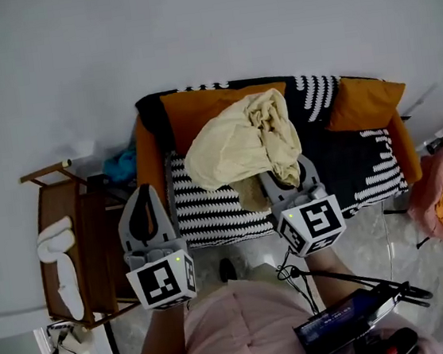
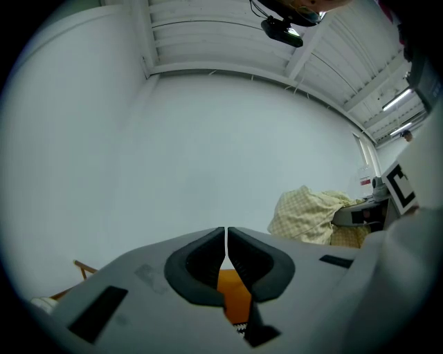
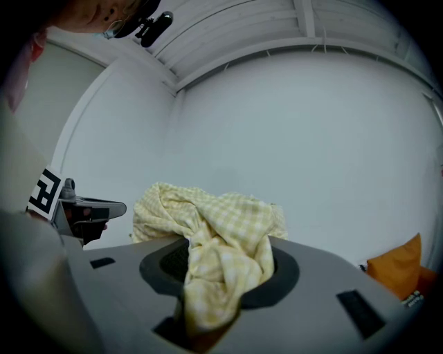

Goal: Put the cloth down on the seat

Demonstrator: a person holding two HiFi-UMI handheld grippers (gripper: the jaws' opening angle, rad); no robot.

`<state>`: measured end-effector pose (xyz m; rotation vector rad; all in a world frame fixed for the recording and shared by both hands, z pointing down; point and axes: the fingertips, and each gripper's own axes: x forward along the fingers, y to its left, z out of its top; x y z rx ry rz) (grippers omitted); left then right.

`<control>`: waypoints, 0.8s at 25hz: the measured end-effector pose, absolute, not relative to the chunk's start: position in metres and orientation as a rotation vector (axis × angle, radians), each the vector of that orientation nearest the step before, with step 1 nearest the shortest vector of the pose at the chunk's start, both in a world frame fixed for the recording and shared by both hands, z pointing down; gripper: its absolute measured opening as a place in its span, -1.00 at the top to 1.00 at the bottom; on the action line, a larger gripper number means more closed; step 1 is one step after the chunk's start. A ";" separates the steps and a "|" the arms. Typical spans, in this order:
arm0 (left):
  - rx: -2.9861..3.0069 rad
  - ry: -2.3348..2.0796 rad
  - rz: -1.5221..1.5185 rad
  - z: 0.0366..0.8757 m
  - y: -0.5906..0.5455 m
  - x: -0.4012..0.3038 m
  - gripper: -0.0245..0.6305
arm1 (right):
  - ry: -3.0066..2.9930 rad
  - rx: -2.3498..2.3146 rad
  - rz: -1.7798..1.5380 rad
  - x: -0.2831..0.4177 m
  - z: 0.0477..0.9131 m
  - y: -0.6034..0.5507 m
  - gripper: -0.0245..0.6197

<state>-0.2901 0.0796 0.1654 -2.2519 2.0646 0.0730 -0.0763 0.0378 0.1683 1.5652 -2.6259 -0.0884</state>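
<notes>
While cloth (image 1: 242,146) hangs over striped seat (image 1: 209,207), white wall (image 1: 188,32)

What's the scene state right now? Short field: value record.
cloth: pale yellow checked cloth, bunched, held up over the seat
right hand-held gripper: shut on the cloth, fabric spilling out between the jaws
left hand-held gripper: jaws together, nothing between them, off to the cloth's left
seat: black-and-white patterned cover, orange cushion at its right end
beside seat: wooden side table on its left
task status: cloth not yet put down
</notes>
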 end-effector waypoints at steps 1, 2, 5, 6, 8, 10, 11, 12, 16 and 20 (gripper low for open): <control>-2.255 2.053 0.070 0.162 0.072 -0.291 0.86 | -2.628 1.568 -0.095 -0.079 0.164 0.032 0.42; -2.255 2.041 0.068 0.160 0.066 -0.291 0.85 | -2.630 1.570 -0.104 -0.081 0.161 0.028 0.42; -2.250 2.030 0.075 0.160 0.063 -0.289 0.86 | -2.637 1.571 -0.136 -0.082 0.157 0.025 0.42; -2.250 2.032 0.076 0.162 0.063 -0.289 0.86 | -2.640 1.569 -0.141 -0.083 0.157 0.026 0.42; -2.248 2.033 0.072 0.167 0.061 -0.287 0.85 | -2.650 1.567 -0.146 -0.083 0.158 0.024 0.42; -2.245 2.035 0.069 0.171 0.055 -0.284 0.85 | -2.657 1.565 -0.148 -0.081 0.161 0.017 0.42; -2.242 2.040 0.067 0.173 0.049 -0.284 0.86 | -2.657 1.559 -0.147 -0.081 0.164 0.011 0.42; -2.239 2.048 0.060 0.177 0.043 -0.284 0.85 | -2.657 1.551 -0.141 -0.081 0.169 0.004 0.42; -2.252 2.087 0.007 0.194 0.020 -0.281 0.85 | -2.648 1.519 -0.075 -0.079 0.190 -0.021 0.42; -2.279 2.098 -0.040 0.207 -0.017 -0.276 0.85 | -2.632 1.496 -0.014 -0.083 0.204 -0.059 0.42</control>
